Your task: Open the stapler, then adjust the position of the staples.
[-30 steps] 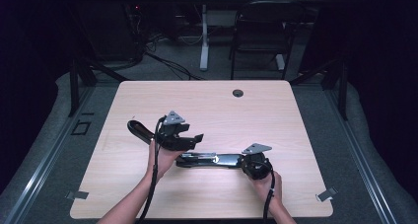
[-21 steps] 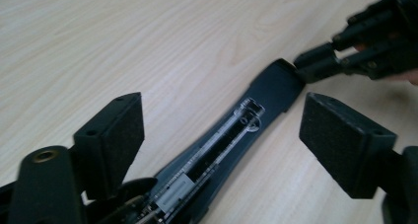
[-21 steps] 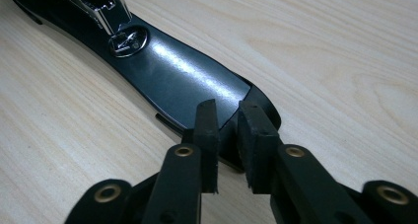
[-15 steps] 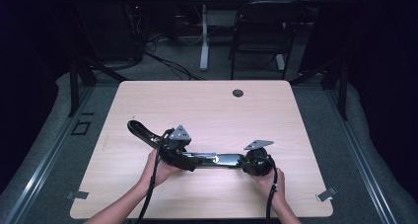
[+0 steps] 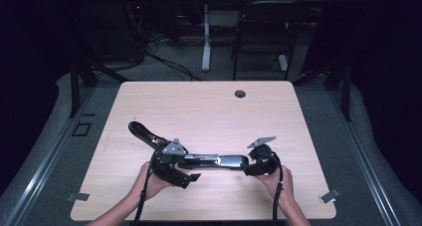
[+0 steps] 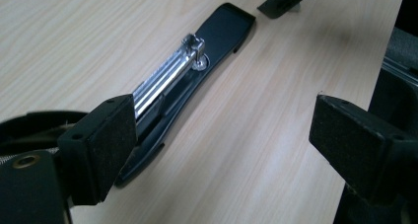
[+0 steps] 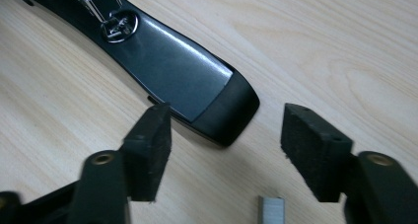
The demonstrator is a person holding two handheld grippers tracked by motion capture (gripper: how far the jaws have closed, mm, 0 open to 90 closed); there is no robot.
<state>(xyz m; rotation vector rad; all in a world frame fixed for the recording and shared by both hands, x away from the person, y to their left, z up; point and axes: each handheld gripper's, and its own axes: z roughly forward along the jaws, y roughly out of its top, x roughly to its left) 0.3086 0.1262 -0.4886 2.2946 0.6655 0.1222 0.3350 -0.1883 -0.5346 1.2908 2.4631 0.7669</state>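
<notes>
A black stapler point(image 5: 214, 161) lies opened out flat on the wooden table point(image 5: 209, 111). Its lid arm reaches back left, and its chrome magazine point(image 6: 165, 78) lies along the base. My left gripper point(image 5: 189, 169) is open at the stapler's hinge end. In the left gripper view, my left gripper point(image 6: 226, 135) has the stapler point(image 6: 217, 41) running away from beside its left pad. My right gripper point(image 5: 247, 167) is open at the base's rounded tip. In the right gripper view, the stapler's tip point(image 7: 197, 86) lies just ahead of my right gripper point(image 7: 231, 150). A short staple strip point(image 7: 271, 209) lies between the jaws.
A round black cable grommet point(image 5: 240, 93) sits near the table's far edge. Beyond the table stand a chair point(image 5: 263, 32) and cables on the floor. Tape marks point(image 5: 329, 196) sit at the near corners. Bare wood stretches behind and to the right of the stapler.
My left gripper has come down toward the near edge, from above the stapler's hinge to just in front of it. The right gripper has barely shifted.
</notes>
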